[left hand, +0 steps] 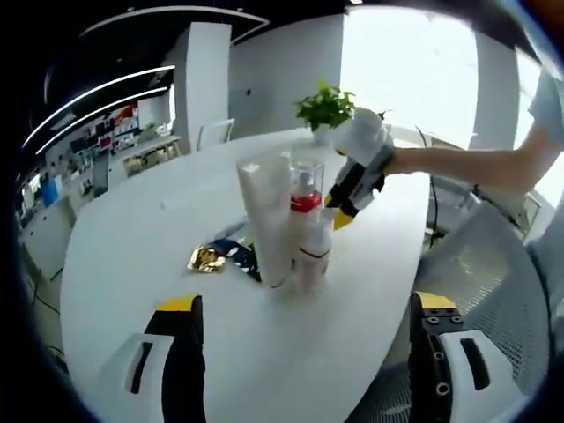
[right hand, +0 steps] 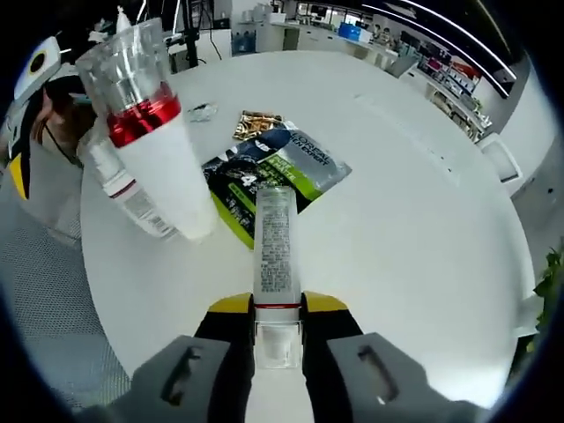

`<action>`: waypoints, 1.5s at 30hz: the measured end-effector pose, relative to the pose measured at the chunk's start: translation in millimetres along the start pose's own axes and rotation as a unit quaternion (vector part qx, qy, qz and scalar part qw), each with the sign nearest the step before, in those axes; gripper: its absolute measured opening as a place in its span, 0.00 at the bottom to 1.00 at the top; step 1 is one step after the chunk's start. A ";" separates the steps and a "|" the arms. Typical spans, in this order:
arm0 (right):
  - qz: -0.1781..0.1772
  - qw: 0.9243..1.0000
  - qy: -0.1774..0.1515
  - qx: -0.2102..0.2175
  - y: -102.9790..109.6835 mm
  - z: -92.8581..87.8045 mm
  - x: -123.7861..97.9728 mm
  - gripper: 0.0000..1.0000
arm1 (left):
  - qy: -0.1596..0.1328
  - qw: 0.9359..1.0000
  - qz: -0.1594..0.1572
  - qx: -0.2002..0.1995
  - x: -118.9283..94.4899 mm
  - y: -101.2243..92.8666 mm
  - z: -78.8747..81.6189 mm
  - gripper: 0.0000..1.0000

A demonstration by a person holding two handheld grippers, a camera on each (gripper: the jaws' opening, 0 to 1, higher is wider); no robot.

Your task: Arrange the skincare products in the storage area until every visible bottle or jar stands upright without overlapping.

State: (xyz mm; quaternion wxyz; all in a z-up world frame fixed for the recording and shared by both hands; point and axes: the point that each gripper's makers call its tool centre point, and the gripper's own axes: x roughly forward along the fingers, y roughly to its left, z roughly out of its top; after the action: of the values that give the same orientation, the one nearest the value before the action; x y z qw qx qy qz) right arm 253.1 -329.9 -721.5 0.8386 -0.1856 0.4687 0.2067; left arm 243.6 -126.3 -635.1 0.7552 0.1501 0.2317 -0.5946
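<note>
While we hold the right gripper low over the white table, its jaws are clamped on the clear cap end of a tall white tube, which runs away from the camera. In the left gripper view, that same tube stands upright at table centre, with the right gripper reaching in from the right on a person's arm.

Touching or just beside the tube we see 2 more products: a bottle with a clear cap and red collar, and a smaller white bottle in front of it. Right gripper view shows the red-collar bottle close at upper left, with the smaller bottle behind it.

Flat sachets lie near the group: 1 gold, 1 dark with green print.

Left gripper hangs back from the group, jaws apart, nothing between them.

A potted plant sits at the table's far edge.
</note>
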 end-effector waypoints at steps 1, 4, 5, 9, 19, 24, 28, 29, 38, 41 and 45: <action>-0.002 1.000 0.001 -0.002 1.8 -1.9 -2.4 0.19 | 0.003 1.000 -0.001 0.002 0.5 -1.8 -0.2 0.94; -0.006 1.000 -0.005 0.000 6.8 -6.3 -14.5 0.19 | 0.005 1.000 -0.008 0.014 0.8 -6.8 -0.4 0.91; -0.007 1.000 -0.008 0.003 8.8 -7.0 -18.2 0.19 | 0.005 1.000 -0.010 0.017 0.8 -8.4 -0.5 0.89; -0.007 1.000 -0.019 0.008 20.3 -10.1 -35.4 0.19 | 0.001 0.999 -0.002 0.037 0.8 -8.8 1.2 0.90; -0.001 0.999 -0.032 -0.005 57.2 -9.9 -64.9 0.19 | 0.005 0.999 -0.021 0.044 -0.8 -16.8 -1.7 0.64; 0.009 0.999 -0.042 -0.006 72.6 -5.4 -78.6 0.19 | 0.018 0.998 -0.020 0.054 0.7 -18.6 -8.9 0.61; 0.047 0.998 -0.039 -0.016 95.8 -3.0 -82.3 0.19 | 0.012 0.998 -0.036 0.047 0.7 -26.4 -7.9 0.65; 0.056 0.998 -0.035 -0.018 101.6 -3.0 -82.5 0.19 | 0.017 0.998 -0.038 0.045 1.0 -27.3 -9.9 0.67; 0.095 0.992 -0.038 -0.069 138.8 17.3 -73.8 0.19 | 0.039 0.997 -0.043 0.044 1.3 -32.0 -19.1 0.55; 0.106 0.989 -0.032 -0.099 149.9 27.0 -65.5 0.19 | 0.051 0.995 -0.042 0.071 3.9 -33.7 -23.3 0.52; 0.121 0.984 -0.031 -0.128 165.6 43.0 -56.0 0.19 | 0.079 0.988 -0.022 0.128 3.7 -27.2 -28.2 0.52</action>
State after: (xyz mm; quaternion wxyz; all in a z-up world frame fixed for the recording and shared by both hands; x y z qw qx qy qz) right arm 170.8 -177.8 -671.5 0.7912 -0.2267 0.4307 0.3703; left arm 213.1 -122.0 -659.6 0.6958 0.2872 0.2160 -0.6219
